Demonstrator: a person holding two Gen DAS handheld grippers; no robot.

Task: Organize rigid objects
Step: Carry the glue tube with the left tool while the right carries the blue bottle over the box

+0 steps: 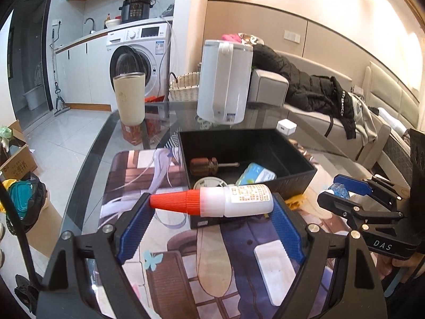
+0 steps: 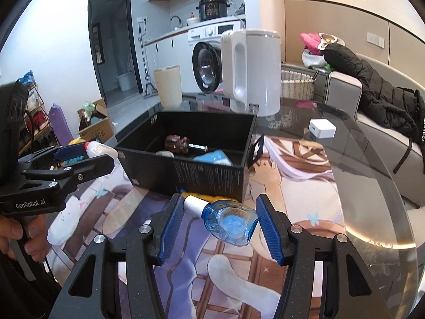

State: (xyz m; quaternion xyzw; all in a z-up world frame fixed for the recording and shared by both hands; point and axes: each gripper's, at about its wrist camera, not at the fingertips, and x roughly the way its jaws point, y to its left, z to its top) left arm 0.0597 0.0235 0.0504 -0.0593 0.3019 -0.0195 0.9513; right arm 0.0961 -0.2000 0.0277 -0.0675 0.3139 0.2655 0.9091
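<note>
Beyond both hand-held grippers, on the glass table [image 2: 358, 175], stands a black box [image 1: 289, 178] holding a brown-handled screwdriver [image 1: 209, 165] and a blue-and-white packet [image 1: 256, 174]. Farther off stand a white kettle [image 1: 224, 82] and a beige tumbler [image 1: 130, 98]. The left hand-held gripper [image 1: 211, 207] grasps a white glue bottle [image 1: 244, 200] with an orange cap, held crosswise just before the box. The right hand-held gripper [image 2: 219, 219] clamps a small blue bottle [image 2: 229, 220] over the printed mat [image 2: 292, 186].
</note>
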